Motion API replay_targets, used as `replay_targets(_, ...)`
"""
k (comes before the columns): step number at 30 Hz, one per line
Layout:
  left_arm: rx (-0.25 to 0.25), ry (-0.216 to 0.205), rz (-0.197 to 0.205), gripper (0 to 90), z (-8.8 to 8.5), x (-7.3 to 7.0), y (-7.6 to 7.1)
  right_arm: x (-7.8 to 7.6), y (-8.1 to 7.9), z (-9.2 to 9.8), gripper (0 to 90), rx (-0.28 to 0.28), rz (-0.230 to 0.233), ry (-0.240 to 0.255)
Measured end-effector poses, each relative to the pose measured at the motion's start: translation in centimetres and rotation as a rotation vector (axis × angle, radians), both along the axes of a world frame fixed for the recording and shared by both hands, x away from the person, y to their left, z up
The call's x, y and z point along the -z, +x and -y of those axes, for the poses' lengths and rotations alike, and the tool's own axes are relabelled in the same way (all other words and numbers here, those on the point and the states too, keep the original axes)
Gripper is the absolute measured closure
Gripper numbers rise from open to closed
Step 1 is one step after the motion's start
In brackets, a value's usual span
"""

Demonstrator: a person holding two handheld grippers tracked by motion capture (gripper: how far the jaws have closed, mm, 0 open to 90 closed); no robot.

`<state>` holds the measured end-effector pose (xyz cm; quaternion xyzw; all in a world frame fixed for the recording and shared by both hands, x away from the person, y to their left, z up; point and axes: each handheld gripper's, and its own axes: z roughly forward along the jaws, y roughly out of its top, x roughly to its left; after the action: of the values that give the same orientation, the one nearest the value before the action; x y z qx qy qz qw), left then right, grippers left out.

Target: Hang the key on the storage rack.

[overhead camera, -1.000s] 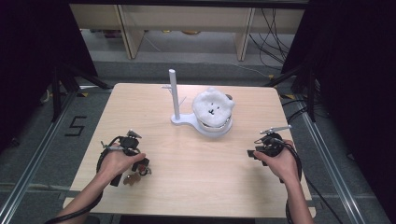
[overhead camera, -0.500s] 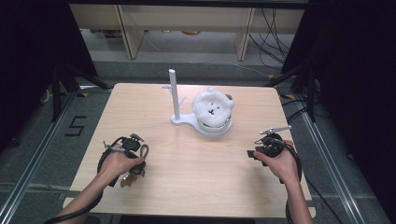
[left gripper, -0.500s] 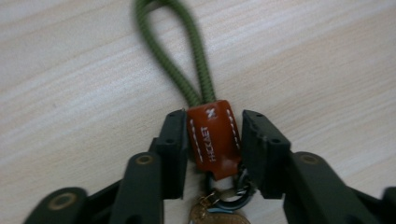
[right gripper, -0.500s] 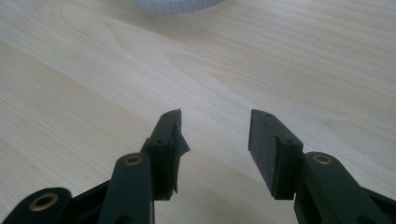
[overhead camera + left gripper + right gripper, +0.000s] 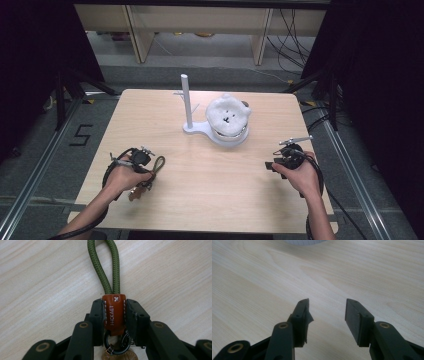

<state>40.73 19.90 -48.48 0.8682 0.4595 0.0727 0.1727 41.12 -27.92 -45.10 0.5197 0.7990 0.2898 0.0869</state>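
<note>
A pale wood bench (image 5: 210, 195) stands on a grey floor (image 5: 45, 145). At 12 o'clock, light wood shelving (image 5: 200, 22) runs along the back, with black cables (image 5: 295, 30) trailing at 1 o'clock. Dark curtains (image 5: 380, 75) close in at 3 and 9 o'clock. A black "5" (image 5: 80, 135) marks the floor at 9 o'clock beside a metal rail (image 5: 30, 195). Light falls evenly from above.

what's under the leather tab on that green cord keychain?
Below the leather tab, a dark metal ring and a brown tag show between the left gripper jaws, which have just been closing onto the tab. How the ring attaches is hidden by the jaws.
</note>
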Motion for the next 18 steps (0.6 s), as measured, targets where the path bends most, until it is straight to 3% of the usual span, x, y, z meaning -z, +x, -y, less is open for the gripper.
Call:
replay_targets(11,0.077,0.061,-0.052,68.3,0.42,-0.5,0.27,-0.1,-0.14,0.22,55.2,-0.011,0.017,-0.012)
replay_targets(17,0.139,0.105,-0.052,68.4,0.53,-1.03,0.39,-0.01,-0.36,0.21,55.1,-0.004,0.017,-0.01)
replay_targets(18,0.129,0.1,-0.054,68.4,0.59,-1.05,0.31,0.0,-0.4,0.22,55.1,-0.006,0.018,-0.01)
